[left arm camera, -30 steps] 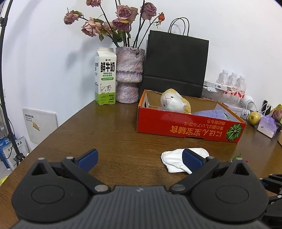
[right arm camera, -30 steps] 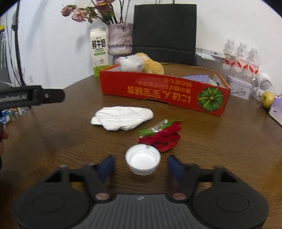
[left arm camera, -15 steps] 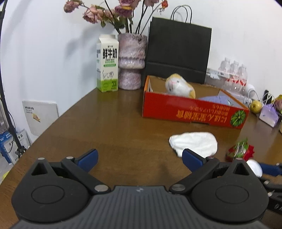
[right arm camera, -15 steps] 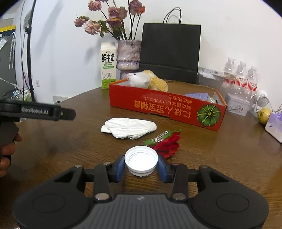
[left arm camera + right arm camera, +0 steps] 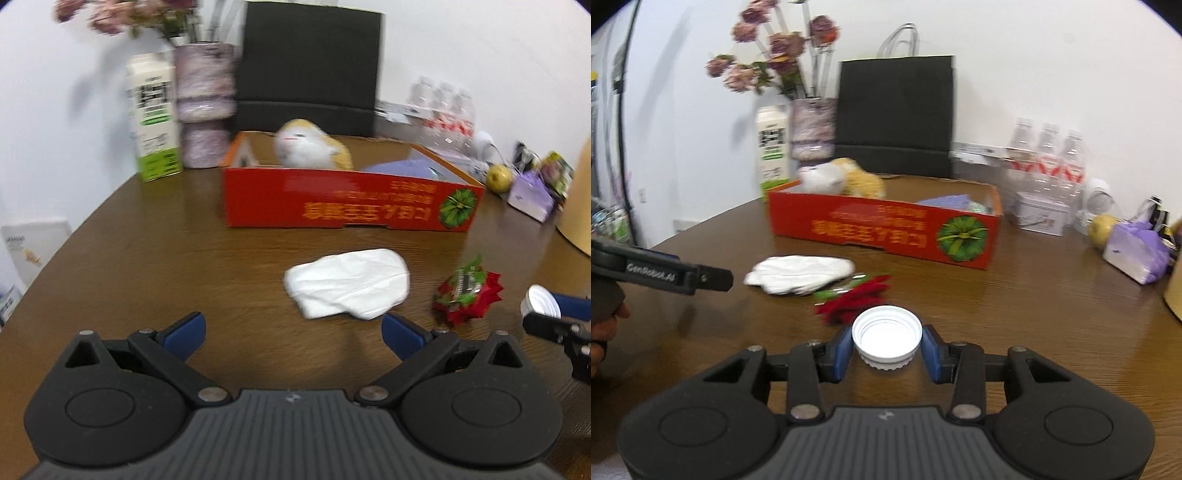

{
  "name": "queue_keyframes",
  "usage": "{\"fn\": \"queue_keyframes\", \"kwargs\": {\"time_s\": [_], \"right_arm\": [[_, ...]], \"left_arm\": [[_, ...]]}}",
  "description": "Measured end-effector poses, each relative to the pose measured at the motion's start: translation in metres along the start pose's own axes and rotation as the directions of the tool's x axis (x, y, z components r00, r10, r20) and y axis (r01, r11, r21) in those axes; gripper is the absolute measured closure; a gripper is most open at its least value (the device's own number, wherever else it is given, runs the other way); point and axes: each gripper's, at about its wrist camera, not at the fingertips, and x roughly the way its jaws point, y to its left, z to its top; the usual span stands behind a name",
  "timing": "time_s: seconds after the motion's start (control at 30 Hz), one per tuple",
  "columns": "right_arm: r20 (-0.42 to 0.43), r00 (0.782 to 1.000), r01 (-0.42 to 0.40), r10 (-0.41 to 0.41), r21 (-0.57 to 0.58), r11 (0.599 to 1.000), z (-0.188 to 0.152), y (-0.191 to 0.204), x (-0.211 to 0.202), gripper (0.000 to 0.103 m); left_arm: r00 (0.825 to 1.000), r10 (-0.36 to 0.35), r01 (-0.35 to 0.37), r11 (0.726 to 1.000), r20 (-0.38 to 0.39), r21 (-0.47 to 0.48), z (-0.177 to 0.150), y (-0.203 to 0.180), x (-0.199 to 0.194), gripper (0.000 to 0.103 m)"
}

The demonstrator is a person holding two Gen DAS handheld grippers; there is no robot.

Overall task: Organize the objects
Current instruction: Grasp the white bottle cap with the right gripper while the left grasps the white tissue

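Black ribbed left gripper [image 5: 291, 330], blue fingertip pads [image 5: 184, 328]; right gripper [image 5: 886, 349] alike, silver pivot screws

White ribbed cap [image 5: 886, 335], open side up, pinched above the table [image 5: 1034, 314]

Left wrist camera: low over the wooden table [image 5: 155, 236], angled down, facing the far wall, white cloth [image 5: 347, 288] close ahead. Right wrist camera: to its right, similar height and heading. Both share the cloth, the red cardboard box [image 5: 886, 229] and the black paper bag [image 5: 310, 66].
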Motion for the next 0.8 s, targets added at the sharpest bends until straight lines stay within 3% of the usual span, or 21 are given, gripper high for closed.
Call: {"fn": "queue_keyframes", "kwargs": {"time_s": [0.27, 0.33, 0.57, 0.67, 0.73, 0.8], "right_arm": [[0.002, 0.998, 0.057, -0.057, 0.055, 0.997, 0.0, -0.032, 0.005, 0.064], [0.001, 0.999, 0.049, -0.049, 0.06, 0.997, 0.0, -0.034, 0.005, 0.064], [-0.021, 1.0, 0.023, -0.021, 0.084, 0.996, 0.0, -0.038, 0.009, 0.064], [-0.027, 0.999, 0.02, -0.017, 0.098, 0.995, 0.0, -0.039, 0.009, 0.064], [-0.027, 1.0, 0.019, -0.016, 0.101, 0.995, -0.001, -0.039, 0.009, 0.064], [-0.026, 1.0, 0.017, -0.015, 0.103, 0.995, -0.001, -0.039, 0.009, 0.064]], "left_arm": [[0.997, -0.055, 0.06, 0.993, -0.048, 0.105, 0.029, -0.035, 0.055, 0.0], [0.99, -0.081, 0.095, 0.988, -0.115, 0.122, 0.033, -0.037, 0.078, 0.0], [0.991, -0.083, 0.093, 0.992, -0.109, 0.09, 0.037, -0.027, 0.089, 0.001], [0.993, -0.068, 0.075, 0.994, -0.093, 0.08, 0.034, -0.025, 0.084, 0.013], [0.995, -0.055, 0.061, 0.996, -0.077, 0.069, 0.034, -0.023, 0.079, 0.04], [0.996, -0.053, 0.057, 0.997, -0.07, 0.052, 0.035, -0.02, 0.076, 0.056]]}}
